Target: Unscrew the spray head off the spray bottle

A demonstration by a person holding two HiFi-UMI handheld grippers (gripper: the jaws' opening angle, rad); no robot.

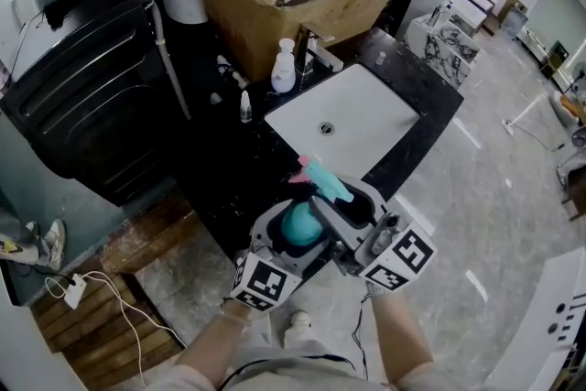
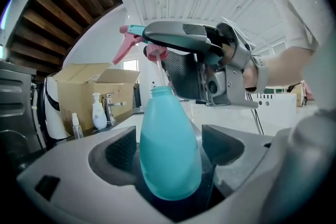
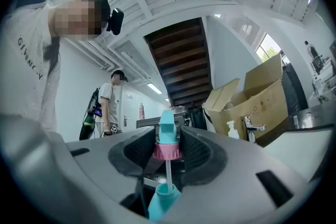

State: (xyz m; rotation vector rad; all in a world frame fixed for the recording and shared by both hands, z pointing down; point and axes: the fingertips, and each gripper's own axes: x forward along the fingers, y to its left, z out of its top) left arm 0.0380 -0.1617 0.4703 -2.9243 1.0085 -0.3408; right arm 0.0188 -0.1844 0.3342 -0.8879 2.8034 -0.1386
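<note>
Pinched between the pads of the left gripper [image 2: 172, 150], the teal bottle [image 2: 168, 165] is held upright at the front edge of the dark counter [image 1: 432, 110], near the white sink [image 1: 366, 110]. Its spray head [image 3: 167, 136] is clamped at the pink collar by the right gripper [image 3: 168, 150] and held clear above the neck, joined only by the thin tube [image 3: 168, 171].

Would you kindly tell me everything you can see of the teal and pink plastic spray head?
The teal plastic spray head has a pink trigger, a pink screw collar and a thin pale dip tube. The right gripper is shut on it around the collar. It is upright and unscrewed. The collar is clear above the neck of the teal bottle, and only the tube reaches down into it.
</note>
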